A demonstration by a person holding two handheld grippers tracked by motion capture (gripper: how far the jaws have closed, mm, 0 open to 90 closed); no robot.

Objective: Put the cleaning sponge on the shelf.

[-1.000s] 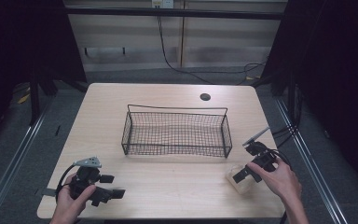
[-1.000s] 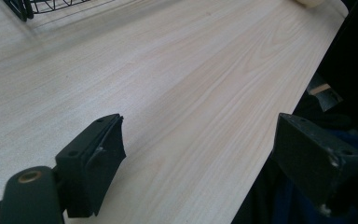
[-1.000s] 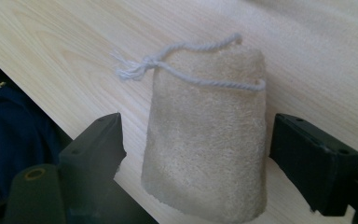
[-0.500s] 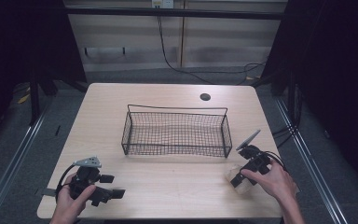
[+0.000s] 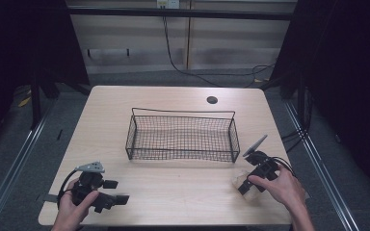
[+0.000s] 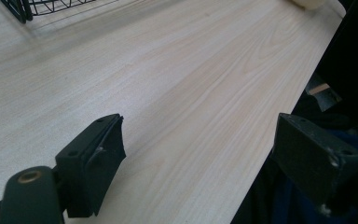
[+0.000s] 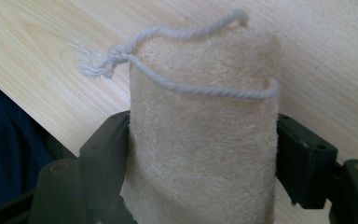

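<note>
A beige loofah sponge (image 7: 205, 102) with a white cord loop (image 7: 168, 35) lies on the wooden table (image 5: 173, 192) near its front right corner, right of the wire basket (image 5: 131, 139). My right gripper (image 7: 205, 140) has just been closing and both pads now press the loofah's sides. In the high view the right gripper (image 5: 246, 185) covers most of the loofah (image 5: 240, 177). My left gripper (image 5: 117, 191) rests at the front left with its jaws wide apart and nothing between them; in its own view the left gripper (image 6: 205, 149) spans bare table at the front edge.
The black wire basket stands in the middle of the table; its corner (image 6: 18, 7) shows at the upper left of the left gripper view. A round cable hole (image 5: 212, 100) sits at the back right. Dark floor and metal rails surround the table.
The right gripper has slid a little left and forward onto the loofah and its jaws have closed on it. The left gripper has stayed put.
</note>
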